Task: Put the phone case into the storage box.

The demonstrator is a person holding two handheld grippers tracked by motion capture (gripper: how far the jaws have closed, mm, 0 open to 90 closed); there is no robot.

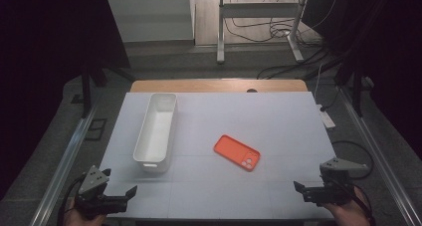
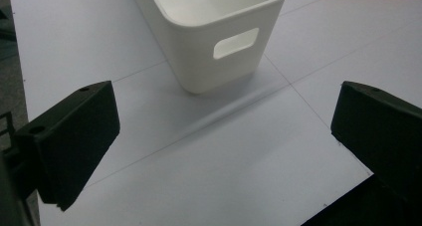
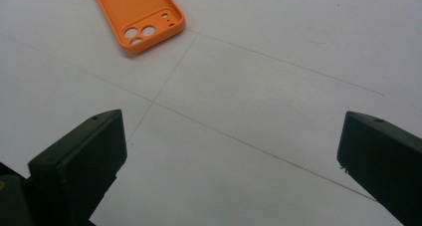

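Observation:
An orange phone case (image 1: pixel 237 152) lies flat on the white table top (image 1: pixel 283 121), right of centre, camera cut-outs toward the near end. A long white bin (image 1: pixel 155 131) stands empty to its left, with a handle slot in its near end. My left gripper (image 1: pixel 124 195) rests at the near left corner, open, its jaws empty. In the left gripper view the left gripper (image 2: pixel 224 151) faces the bin (image 2: pixel 219 32). My right gripper (image 1: pixel 303 191) sits at the near right corner, open and empty. The right gripper view shows the right gripper (image 3: pixel 229 156) with the case (image 3: pixel 139 12) ahead at upper left.
A wooden strip (image 1: pixel 219 85) runs along the table's far edge. Metal rails (image 1: pixel 370 146) flank both sides. On the floor beyond stand a metal frame (image 1: pixel 259 9) and loose cables (image 1: pixel 288 69). Thin grid lines cross the table top.

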